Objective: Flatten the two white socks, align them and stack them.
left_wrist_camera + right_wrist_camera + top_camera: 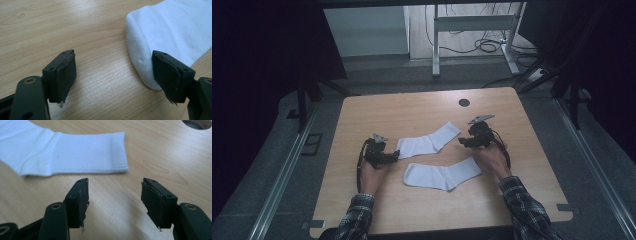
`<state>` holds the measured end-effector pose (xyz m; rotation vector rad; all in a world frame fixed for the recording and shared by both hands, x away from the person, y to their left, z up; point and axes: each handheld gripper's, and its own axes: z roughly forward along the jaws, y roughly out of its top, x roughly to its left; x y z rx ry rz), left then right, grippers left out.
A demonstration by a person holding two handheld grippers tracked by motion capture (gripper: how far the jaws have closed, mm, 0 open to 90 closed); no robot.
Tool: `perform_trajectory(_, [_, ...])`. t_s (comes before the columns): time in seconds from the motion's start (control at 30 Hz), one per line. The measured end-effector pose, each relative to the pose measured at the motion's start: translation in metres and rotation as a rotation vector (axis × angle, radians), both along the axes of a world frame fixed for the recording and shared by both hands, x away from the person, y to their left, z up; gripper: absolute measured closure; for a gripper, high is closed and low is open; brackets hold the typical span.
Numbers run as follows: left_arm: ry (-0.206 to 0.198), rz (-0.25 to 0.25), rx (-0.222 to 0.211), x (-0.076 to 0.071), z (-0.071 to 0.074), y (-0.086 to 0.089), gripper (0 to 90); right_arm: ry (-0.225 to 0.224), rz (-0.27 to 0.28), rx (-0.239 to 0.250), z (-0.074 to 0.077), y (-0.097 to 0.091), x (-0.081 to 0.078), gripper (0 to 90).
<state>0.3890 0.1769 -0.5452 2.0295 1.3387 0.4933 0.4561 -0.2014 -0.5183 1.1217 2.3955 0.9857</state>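
While both jaws gape empty, far sock (428,142) lies between them.

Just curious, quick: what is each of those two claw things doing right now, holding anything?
Left gripper: open, holding nothing, at the toe of the far sock.
Right gripper: open, holding nothing, short of that sock's cuff.

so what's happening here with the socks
A person at a wooden table holds a gripper in each hand, working on two white socks lying flat. The left gripper has its jaws open at the toe end of the far sock, one pad right beside the toe, nothing pinched yet. The right gripper faces that sock's cuff with open, empty jaws, short of it. The near sock lies untouched.
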Motion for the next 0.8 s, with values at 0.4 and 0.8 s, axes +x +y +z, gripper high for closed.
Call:
perform_trajectory(0.4, [0.000, 0.001, 0.000, 0.000, 0.000, 0.000, 22.1, 0.005, -0.023, -0.002, -0.004, 0.016, 0.026, 38.7])
perform_trajectory(0.8, [0.000, -0.001, 0.000, 0.000, 0.000, 0.000, 22.3, 0.002, -0.017, -0.022, -0.015, 0.033, 0.038, 47.6])
